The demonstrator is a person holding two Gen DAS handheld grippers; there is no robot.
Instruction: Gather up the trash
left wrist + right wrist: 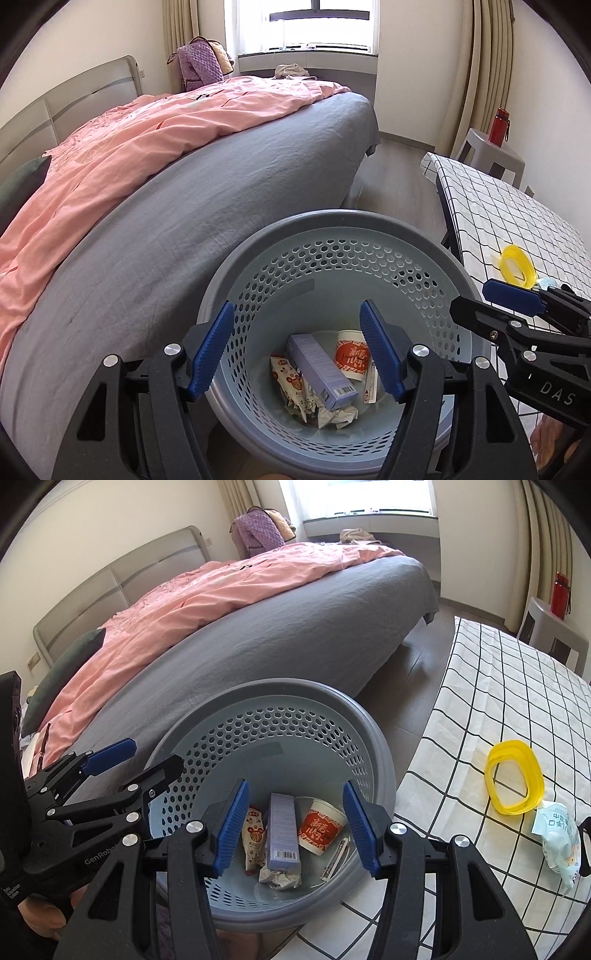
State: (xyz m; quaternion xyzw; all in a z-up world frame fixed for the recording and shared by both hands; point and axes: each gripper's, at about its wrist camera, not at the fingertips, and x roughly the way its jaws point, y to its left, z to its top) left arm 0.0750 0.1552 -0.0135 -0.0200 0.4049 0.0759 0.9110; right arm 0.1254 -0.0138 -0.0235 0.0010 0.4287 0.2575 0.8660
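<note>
A grey perforated waste basket (332, 225) (280, 690) stands between the bed and the table. In it lie a lilac box (321, 369) (282, 834), a red and white paper cup (351, 356) (321, 829), a snack wrapper (286, 376) (253, 836) and crumpled paper (338, 413). My left gripper (301, 350) is open and empty above the basket. My right gripper (295, 827) is open and empty above it too. On the table lie a yellow plastic ring (515, 777) (517, 264) and a pale blue packet (559, 840).
A bed with grey sheet (207, 206) and pink quilt (122, 147) is on the left. The checked table (498, 701) is on the right. A grey stool (491, 153) with a red bottle (498, 125) stands behind it.
</note>
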